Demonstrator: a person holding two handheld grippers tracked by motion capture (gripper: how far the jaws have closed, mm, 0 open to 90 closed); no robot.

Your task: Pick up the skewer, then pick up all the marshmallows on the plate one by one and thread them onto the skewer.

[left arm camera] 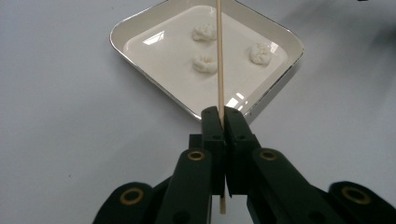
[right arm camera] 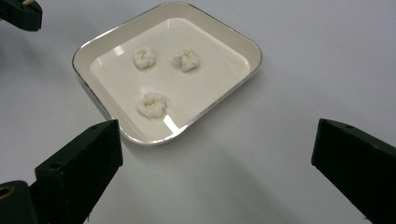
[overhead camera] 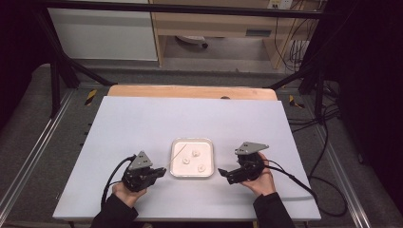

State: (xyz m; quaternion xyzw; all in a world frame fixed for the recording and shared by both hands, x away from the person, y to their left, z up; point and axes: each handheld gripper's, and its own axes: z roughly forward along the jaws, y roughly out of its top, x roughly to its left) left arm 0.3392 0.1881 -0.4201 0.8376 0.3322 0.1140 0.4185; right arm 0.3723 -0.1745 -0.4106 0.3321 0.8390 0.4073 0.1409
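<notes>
Left gripper: jaws drawn together and clamped on a thin wooden skewer. In the left gripper view the left gripper is seen with the skewer pinched between the two pads, a short stub projecting behind the jaws and the long part running forward.

Right gripper: jaws spread wide, nothing held or touched between them. In the right gripper view the right gripper is seen with bare table surface between its jaws, just short of the tray.

Skewer: long axis set along the left gripper's own line. In the high view it is seen slanting up and to the right from the jaws, its far tip lying over the left half of the tray. In the left gripper view it is seen crossing the tray's near rim and passing over the tray floor, beside two of the white pieces; whether the tip touches anything cannot be told.

Tray: square, shallow, cream-coloured with a bright metal rim, rounded corners; placed on the white table between the two grippers. The tray and again the tray are shown at close range.

Contents of tray: three small white crumbly lumps, resembling cauliflower florets, lying apart from one another on the tray floor. Lumps and lumps are recorded in both gripper views.
</notes>
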